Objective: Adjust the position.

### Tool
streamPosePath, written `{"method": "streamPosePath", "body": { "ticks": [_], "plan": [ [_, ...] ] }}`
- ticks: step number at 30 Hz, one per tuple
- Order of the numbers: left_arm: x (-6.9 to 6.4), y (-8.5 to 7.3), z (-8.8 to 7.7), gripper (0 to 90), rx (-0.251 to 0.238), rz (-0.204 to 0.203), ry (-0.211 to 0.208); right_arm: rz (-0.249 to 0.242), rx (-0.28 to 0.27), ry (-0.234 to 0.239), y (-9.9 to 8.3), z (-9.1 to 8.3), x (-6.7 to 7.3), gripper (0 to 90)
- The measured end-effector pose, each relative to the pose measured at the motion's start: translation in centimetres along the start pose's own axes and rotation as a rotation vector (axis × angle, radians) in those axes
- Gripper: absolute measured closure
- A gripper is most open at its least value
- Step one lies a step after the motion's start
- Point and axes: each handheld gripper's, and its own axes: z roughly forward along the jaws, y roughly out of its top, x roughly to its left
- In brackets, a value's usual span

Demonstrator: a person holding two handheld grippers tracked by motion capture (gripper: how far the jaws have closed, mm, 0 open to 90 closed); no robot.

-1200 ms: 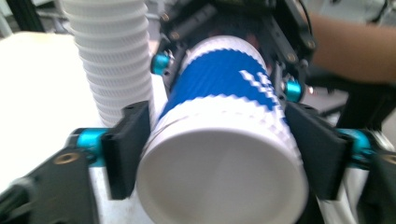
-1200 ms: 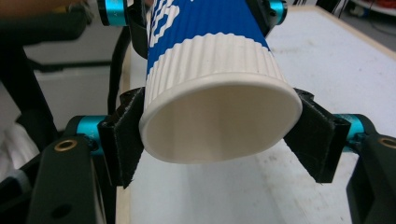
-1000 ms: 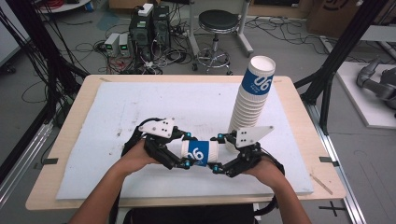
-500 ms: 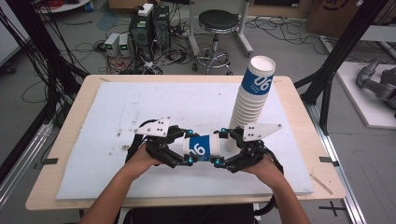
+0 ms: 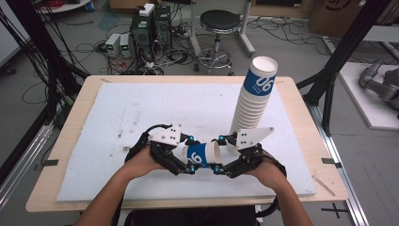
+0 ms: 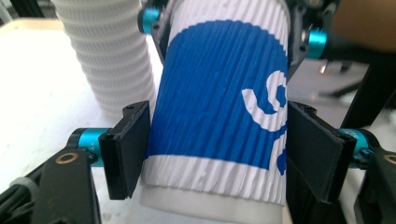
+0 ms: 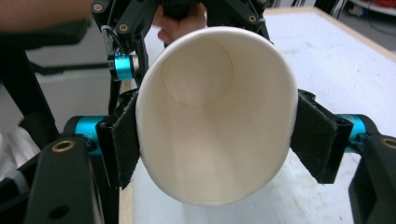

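since the earlier frame both my hands have slid a little toward the lower right of the high view, and the white and blue ribbed paper cup [image 5: 201, 154] between them has come along, now sitting lower centre of that picture, above the white foam board [image 5: 117, 117] that covers the pale wooden table [image 5: 306, 117]. the tall leaning stack of white ribbed paper cups [image 5: 251, 101] has not shifted; it stands upper right of centre, its topmost cup showing the blue band.

the left gripper [image 5: 181, 165] is clamped on the cup's closed end: in the left gripper view its black pads [image 6: 127, 148] press the ribbed wall on both sides, near the white band at the base [image 6: 210, 182]. the right gripper [image 5: 221, 155] holds the open end: in the right gripper view the rim [image 7: 215, 112] fills the gap between its pads [image 7: 125, 140] and is squeezed slightly oval, so that grip is on the cup too.

the cup lies on its side. its long axis runs roughly left to right across the high view, mouth toward the right of the frame, bottom toward the left.

my reading is that i am mid hand-over, one cup shared between two grippers, with the stack as the likely destination. the next move calls for one gripper to let go cleanly while the other keeps its pinch, then for the cup to be turned upright, mouth up, to match the stack's top cup before it is lowered on. the squeeze on the rim should stay light, since the paper already gives.
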Motion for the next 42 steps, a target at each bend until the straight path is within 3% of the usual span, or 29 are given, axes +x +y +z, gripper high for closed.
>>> {"method": "streamPosePath", "body": {
  "ticks": [3,4,6,8,10,11,12,16,19,27,32,33,38,42],
  "plan": [
    [-0.1,-0.1,0.4,27.0,0.024,0.006,-0.014,-0.007,0.031,0.007,0.1,0.1,0.1,26.4],
    [-0.1,-0.2,0.5,27.5,0.019,0.003,-0.021,0.014,0.043,0.020,0.1,0.1,0.3,26.4],
    [0.0,-0.4,0.5,28.1,-0.003,-0.006,-0.038,0.007,0.037,0.012,0.1,0.0,0.2,26.4],
    [0.1,-0.6,0.4,28.8,-0.052,-0.028,-0.049,0.020,0.013,0.019,0.2,-0.1,0.0,25.3],
    [0.1,-0.9,0.4,28.1,-0.104,-0.056,-0.044,0.075,-0.026,0.018,0.3,-0.2,0.0,21.3],
    [0.1,-1.0,0.3,27.9,-0.126,-0.064,-0.038,0.115,-0.079,0.001,0.4,-0.3,0.0,19.8],
    [0.2,-1.2,0.3,27.9,-0.149,-0.078,-0.033,0.115,-0.079,0.001,0.4,-0.3,0.0,19.8],
    [0.5,-1.9,0.1,27.9,-0.225,-0.114,0.004,0.142,-0.190,-0.054,0.8,-1.3,0.0,19.3],
    [0.6,-2.4,0.0,27.9,-0.257,-0.121,0.018,0.147,-0.198,-0.070,0.6,-1.6,-0.1,19.3],
    [0.3,-2.2,0.2,27.6,-0.248,-0.086,-0.007,0.140,-0.145,-0.048,0.4,-0.5,0.0,17.4],
    [0.2,-2.2,0.2,28.7,-0.222,-0.077,-0.011,0.116,-0.121,-0.038,0.4,-0.4,0.1,22.3],
    [0.1,-2.2,0.3,29.3,-0.208,-0.069,-0.012,0.088,-0.112,-0.036,0.4,-0.4,0.2,24.3],
    [-0.1,-1.8,0.6,28.6,-0.150,-0.053,0.010,0.041,-0.080,-0.044,0.6,-0.4,0.3,25.5],
    [-0.4,-0.7,0.9,25.3,-0.035,0.010,0.056,-0.006,-0.026,-0.067,1.1,-0.5,0.6,26.4]
  ]
}}
